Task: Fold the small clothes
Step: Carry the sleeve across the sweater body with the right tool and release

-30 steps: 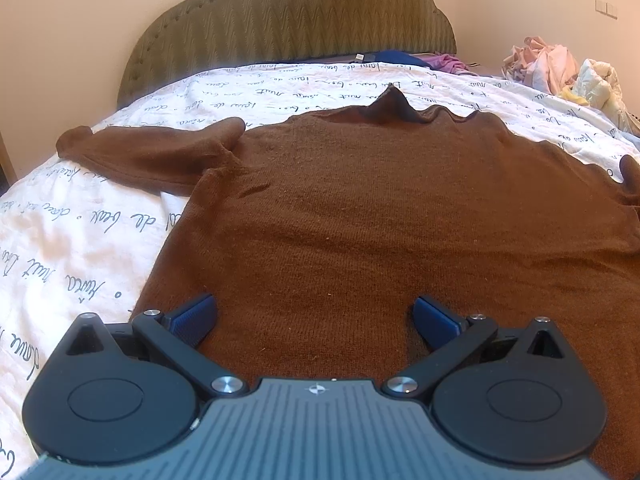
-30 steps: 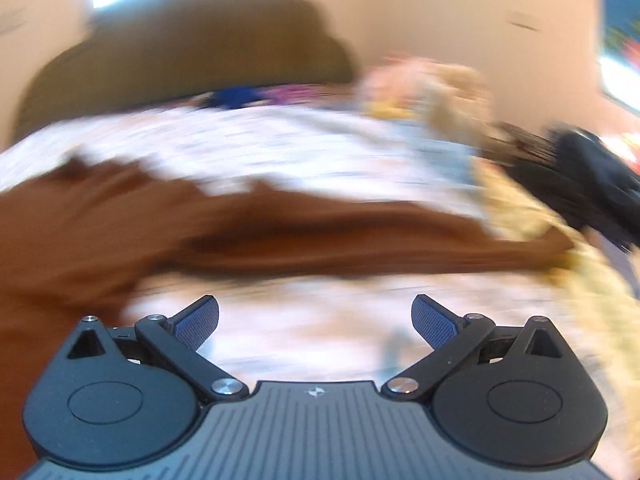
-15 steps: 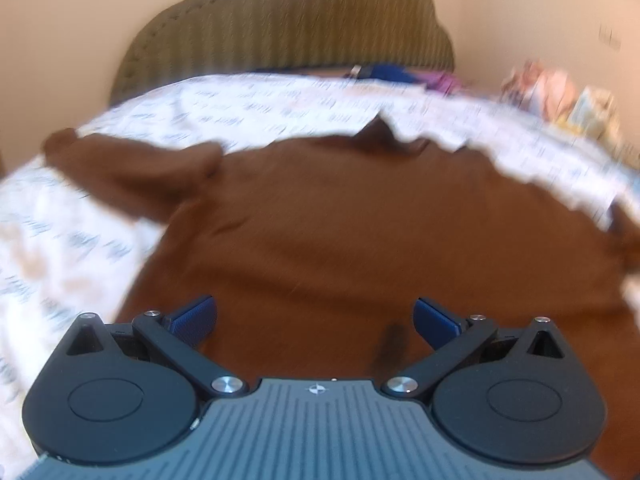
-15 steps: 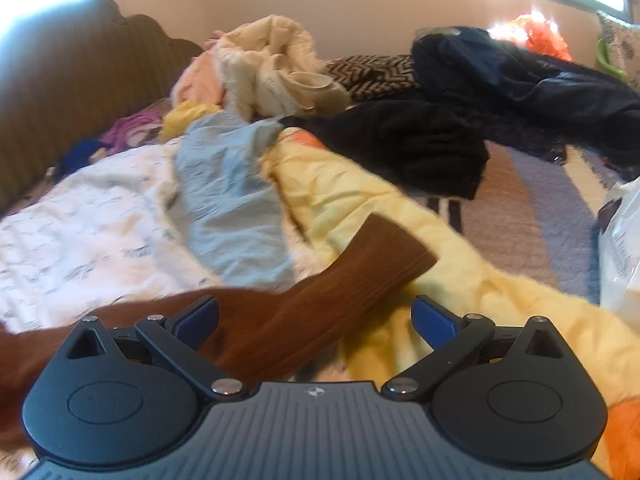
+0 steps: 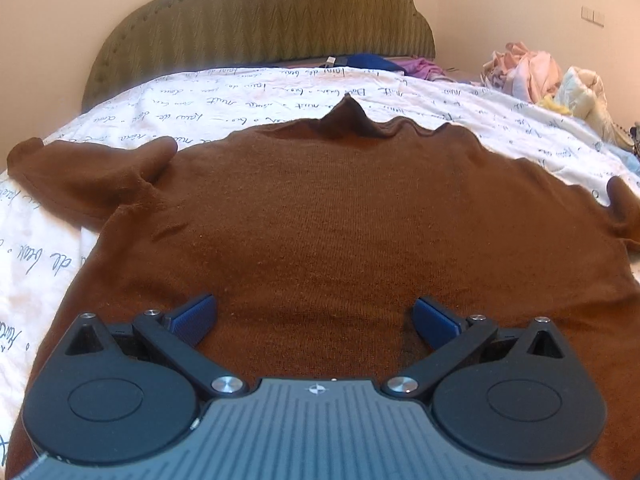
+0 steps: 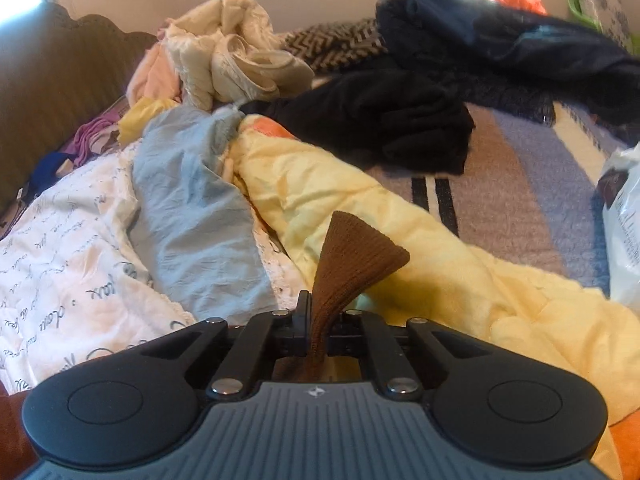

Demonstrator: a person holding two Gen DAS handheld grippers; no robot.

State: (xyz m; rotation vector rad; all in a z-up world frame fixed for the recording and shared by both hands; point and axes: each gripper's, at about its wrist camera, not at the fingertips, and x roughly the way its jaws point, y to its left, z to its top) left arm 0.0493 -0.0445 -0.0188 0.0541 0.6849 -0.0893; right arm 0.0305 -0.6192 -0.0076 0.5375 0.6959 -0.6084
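A brown knit sweater [image 5: 320, 216] lies flat on the white printed bedsheet [image 5: 248, 92], collar toward the headboard, one sleeve [image 5: 92, 172] spread to the left. My left gripper [image 5: 316, 320] is open and empty, low over the sweater's lower body. My right gripper [image 6: 320, 320] is shut on the ribbed cuff of the sweater's other sleeve [image 6: 352, 256], which fans out past the closed jaws above a yellow quilt [image 6: 400, 240].
A green padded headboard [image 5: 260, 20] stands at the back. A pile of pale clothes [image 6: 228, 56], a light blue garment [image 6: 192, 200], black and dark clothes [image 6: 400, 120] and a white plastic bag [image 6: 624, 224] lie at the right side of the bed.
My right gripper has closed on the sleeve cuff, which it was open over half a second ago. The left gripper has stayed open over the sweater's body, shifting slightly.
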